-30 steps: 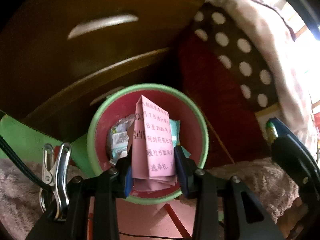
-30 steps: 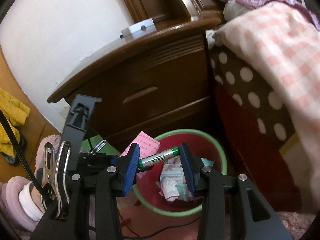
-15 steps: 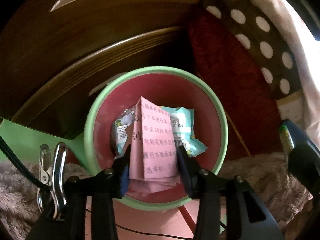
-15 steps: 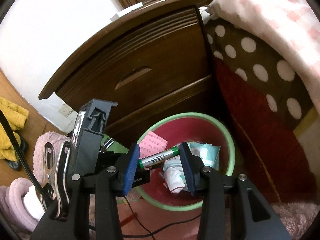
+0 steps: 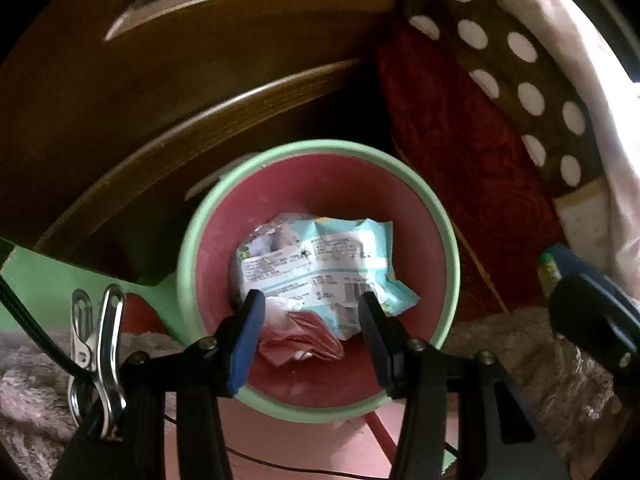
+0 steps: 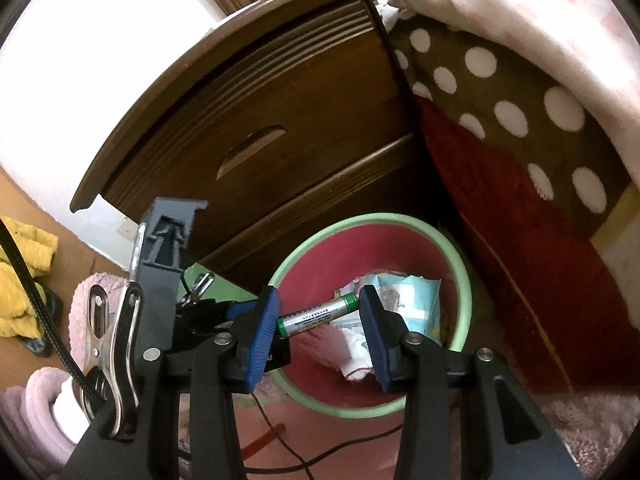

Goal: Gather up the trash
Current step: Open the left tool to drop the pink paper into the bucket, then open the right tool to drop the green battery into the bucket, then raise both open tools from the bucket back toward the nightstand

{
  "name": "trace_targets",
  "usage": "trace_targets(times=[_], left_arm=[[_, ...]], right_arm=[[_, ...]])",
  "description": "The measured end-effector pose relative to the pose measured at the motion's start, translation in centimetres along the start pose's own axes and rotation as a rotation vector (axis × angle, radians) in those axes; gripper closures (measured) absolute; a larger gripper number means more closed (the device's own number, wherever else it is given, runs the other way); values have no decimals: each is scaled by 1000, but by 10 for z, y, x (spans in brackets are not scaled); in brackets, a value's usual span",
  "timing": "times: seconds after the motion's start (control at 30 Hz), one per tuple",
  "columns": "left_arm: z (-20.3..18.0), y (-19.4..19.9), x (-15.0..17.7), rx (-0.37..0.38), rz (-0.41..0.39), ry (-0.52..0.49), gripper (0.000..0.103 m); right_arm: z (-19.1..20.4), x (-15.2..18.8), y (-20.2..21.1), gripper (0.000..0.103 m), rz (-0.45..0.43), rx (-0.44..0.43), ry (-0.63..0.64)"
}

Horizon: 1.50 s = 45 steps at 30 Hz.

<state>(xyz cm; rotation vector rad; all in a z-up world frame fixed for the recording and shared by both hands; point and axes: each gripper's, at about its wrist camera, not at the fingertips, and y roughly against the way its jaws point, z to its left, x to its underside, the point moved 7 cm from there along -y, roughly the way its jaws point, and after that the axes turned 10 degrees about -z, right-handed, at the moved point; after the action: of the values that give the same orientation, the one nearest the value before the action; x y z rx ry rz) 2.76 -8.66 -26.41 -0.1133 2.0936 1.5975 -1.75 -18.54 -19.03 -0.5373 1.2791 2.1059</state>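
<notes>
Bin (image 5: 188,264) holds wrappers (image 5: 320,264); battery (image 6: 318,314) — gripped above.

Your bin (image 5: 448,236) is green-rimmed, red inside. The battery (image 6: 318,314) is green. The bedcover (image 6: 500,80) is brown with white dots.

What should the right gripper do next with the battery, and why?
Probably open the right gripper and drop the green battery: it is pinched over the open bin, which already holds wrappers. The left gripper is open and empty above the same bin.
</notes>
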Motion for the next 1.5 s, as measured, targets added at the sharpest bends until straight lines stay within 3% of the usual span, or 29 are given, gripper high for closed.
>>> trace_targets(times=[0.33,0.63,0.73,1.03,1.27,1.5], left_arm=[[21,16,-8,-64,-47,41,52],[26,16,-8,-65,-48,48,52],[26,18,-8,-68,-46,46,52],[6,57,-18,-63,-125,9,52],[-11,102,-31,-44,-184,-33,52],[-18,146,-47,-54,-253,-55,52]], right_arm=[[-21,9,-28,60,84,29,-103],[-24,10,-34,60,93,48,-121],[-26,9,-33,54,88,45,-136],[-17,-3,-12,53,-10,4,-114],[9,-23,28,53,-150,-73,-37],[36,-54,62,53,-228,-125,38]])
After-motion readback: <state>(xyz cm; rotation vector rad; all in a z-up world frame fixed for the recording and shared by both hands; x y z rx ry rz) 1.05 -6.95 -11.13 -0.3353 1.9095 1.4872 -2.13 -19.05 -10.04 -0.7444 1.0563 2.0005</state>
